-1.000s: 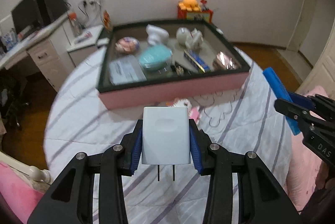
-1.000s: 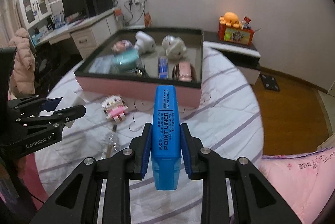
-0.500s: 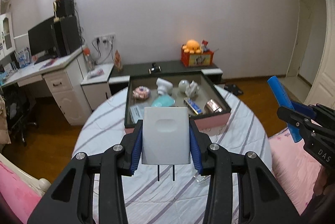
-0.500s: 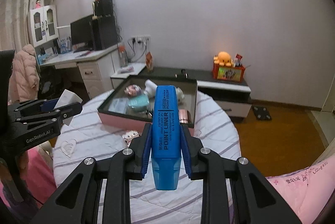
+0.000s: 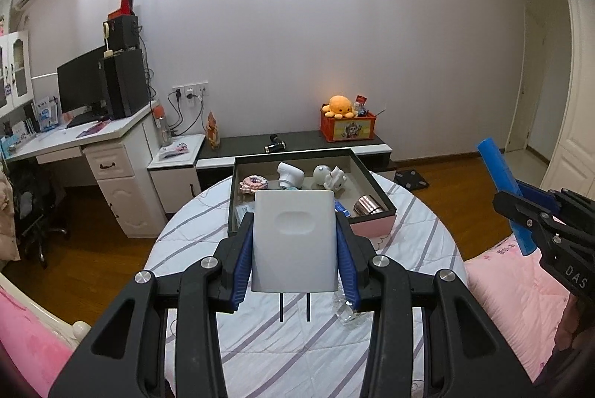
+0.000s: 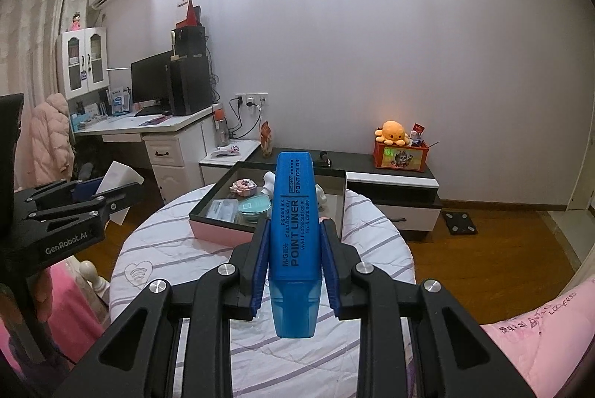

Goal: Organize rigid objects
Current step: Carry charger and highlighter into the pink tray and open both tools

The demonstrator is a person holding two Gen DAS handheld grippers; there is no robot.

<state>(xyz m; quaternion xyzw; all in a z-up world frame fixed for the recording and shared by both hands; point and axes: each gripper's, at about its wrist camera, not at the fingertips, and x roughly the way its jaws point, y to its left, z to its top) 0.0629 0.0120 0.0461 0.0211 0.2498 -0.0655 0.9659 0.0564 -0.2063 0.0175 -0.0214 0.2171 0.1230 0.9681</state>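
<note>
Pink-sided tray (image 5: 372, 225) at 12 o'clock holds steel cup (image 5: 366, 205) and figurines; striped round table (image 5: 186, 223). Left gripper (image 5: 294, 258) clamps white charger (image 5: 293, 241); right gripper (image 6: 293, 258) clamps blue highlighter (image 6: 293, 234).

Mid-frame in the left wrist view, bare striped surface (image 5: 208, 223) lies open on the near side of the pink-walled tray (image 5: 372, 223). The tray is crowded inside. A clear bottle (image 5: 347, 310) lies lower centre, and the right gripper (image 5: 535, 223) stands at the right edge.
</note>
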